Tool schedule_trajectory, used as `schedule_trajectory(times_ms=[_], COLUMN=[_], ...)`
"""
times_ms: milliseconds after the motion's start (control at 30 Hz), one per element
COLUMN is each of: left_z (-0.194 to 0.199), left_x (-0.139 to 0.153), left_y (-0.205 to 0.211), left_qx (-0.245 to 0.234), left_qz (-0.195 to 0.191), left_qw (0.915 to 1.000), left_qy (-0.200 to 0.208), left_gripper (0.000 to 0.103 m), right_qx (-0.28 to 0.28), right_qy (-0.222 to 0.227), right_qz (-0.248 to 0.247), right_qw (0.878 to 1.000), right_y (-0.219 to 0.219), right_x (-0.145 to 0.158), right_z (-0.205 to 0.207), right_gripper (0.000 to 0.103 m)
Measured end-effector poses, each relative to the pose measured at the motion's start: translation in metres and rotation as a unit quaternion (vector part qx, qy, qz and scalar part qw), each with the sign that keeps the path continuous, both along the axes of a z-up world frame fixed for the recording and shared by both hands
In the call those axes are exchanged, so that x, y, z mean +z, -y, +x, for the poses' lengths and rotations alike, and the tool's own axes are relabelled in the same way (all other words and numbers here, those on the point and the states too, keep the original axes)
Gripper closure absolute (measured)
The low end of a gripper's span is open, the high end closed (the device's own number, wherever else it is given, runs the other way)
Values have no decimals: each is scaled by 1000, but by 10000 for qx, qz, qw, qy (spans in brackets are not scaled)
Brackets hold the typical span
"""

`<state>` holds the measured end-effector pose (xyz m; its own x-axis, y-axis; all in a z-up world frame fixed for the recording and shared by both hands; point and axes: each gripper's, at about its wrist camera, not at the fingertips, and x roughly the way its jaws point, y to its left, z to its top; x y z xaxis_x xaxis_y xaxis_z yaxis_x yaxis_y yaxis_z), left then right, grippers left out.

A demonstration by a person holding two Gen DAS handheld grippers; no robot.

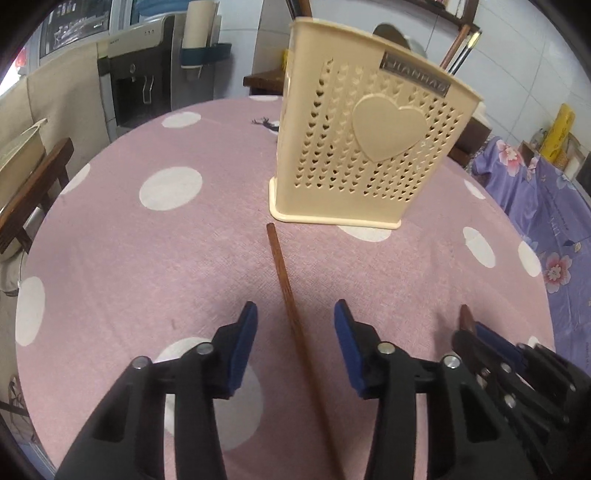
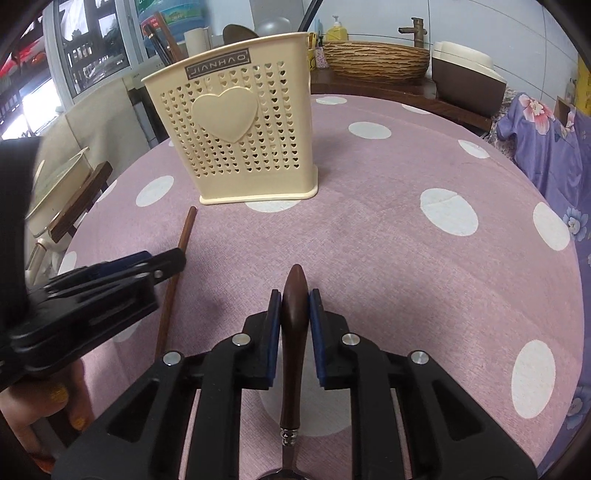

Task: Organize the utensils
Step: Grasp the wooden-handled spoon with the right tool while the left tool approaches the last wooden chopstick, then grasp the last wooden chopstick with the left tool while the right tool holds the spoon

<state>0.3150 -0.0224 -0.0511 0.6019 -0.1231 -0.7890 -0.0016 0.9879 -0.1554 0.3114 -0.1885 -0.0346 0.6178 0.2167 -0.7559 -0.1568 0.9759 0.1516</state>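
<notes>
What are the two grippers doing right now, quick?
Left gripper: open, with the chopstick between its fingers, not gripped.
Right gripper: shut on the spoon handle.

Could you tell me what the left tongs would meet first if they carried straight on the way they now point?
Probably the wooden chopstick lying between the left tongs, then the polka-dot tablecloth under it; the cream holder stands farther off.

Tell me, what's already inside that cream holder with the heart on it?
Above the rim of the cream holder, a few dark handles and one rounded brown end stick up. Its walls cover the rest, so I cannot tell what utensils they are or count them.
</notes>
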Motion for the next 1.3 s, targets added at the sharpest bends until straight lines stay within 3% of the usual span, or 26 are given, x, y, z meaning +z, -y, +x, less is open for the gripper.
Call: schedule_trajectory(times_ms=[500, 633, 1133, 1300], left_z=[33, 40, 48, 43], left_x=[-9, -10, -9, -1], left_y=[9, 6, -8, -15], left_qx=[175, 295, 313, 329], left_qz=[534, 705, 368, 68], left_qw=[9984, 9971, 9988, 9993], left_qy=[80, 63, 70, 168], left_gripper=[65, 90, 95, 95], right_qx=[86, 61, 57, 112], right_qy=[50, 35, 34, 146], right_qz=[141, 146, 112, 175], right_qw=[9999, 9999, 9999, 9997], right_y=[6, 6, 4, 5], right_x=[0, -1, -6, -2], right_z=[-2, -2, -3, -5], right_gripper=[87, 87, 87, 87])
